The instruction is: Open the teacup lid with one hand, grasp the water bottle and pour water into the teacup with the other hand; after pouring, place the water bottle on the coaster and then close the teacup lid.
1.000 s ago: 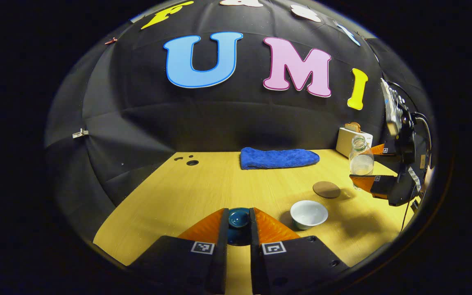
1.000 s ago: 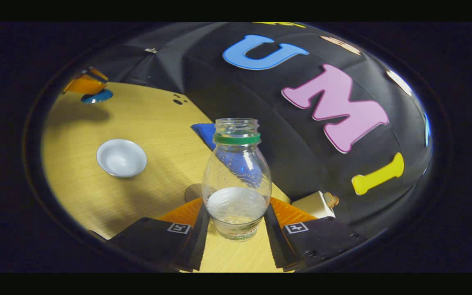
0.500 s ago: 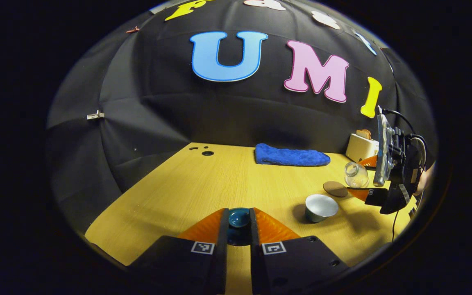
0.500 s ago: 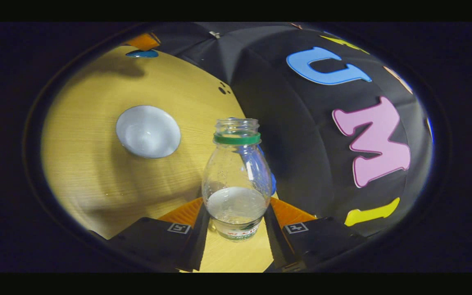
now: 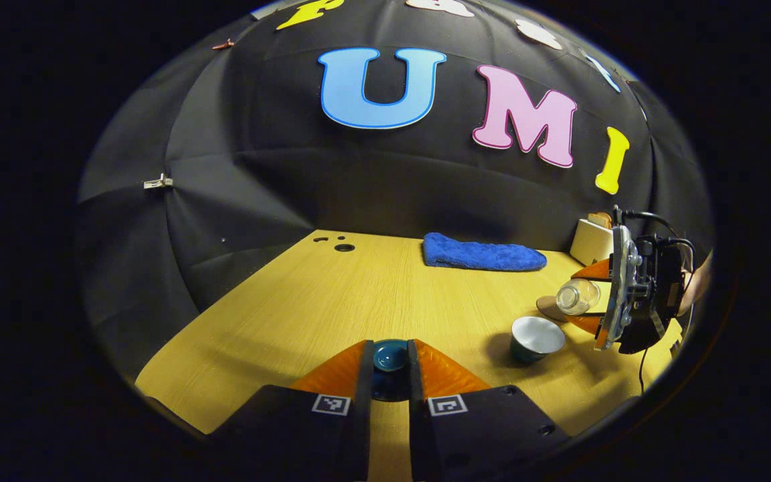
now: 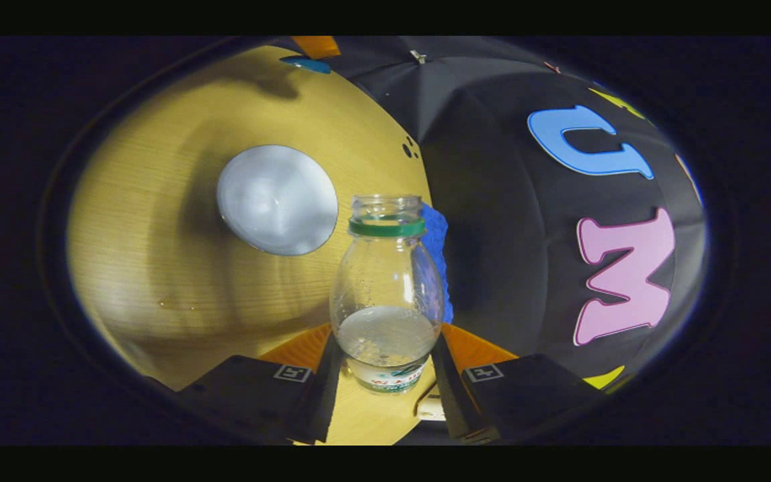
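In the left gripper view my left gripper [image 5: 390, 361] is shut on the dark teal teacup lid [image 5: 390, 355], held just over the table's front. To the right stands the open teacup [image 5: 536, 337], white inside. Above and right of it my right gripper [image 5: 589, 301] holds the clear water bottle [image 5: 576, 296] tipped over, mouth toward the cup. In the right gripper view my right gripper [image 6: 385, 365] is shut on that bottle [image 6: 385, 281], uncapped with a green neck ring and a little water low down. The teacup [image 6: 276, 199] shows upper left of the bottle's mouth. The brown coaster [image 5: 549, 306] lies behind the cup.
A folded blue cloth [image 5: 482, 254] lies at the back of the wooden table [image 5: 332, 301]. A white toaster [image 5: 591, 241] stands at the back right corner. Small dark holes [image 5: 343, 247] mark the tabletop at the back left.
The right gripper has tipped the bottle from upright to nearly sideways and carried it lower and closer to the teacup. The left gripper still holds the lid, shifted slightly.
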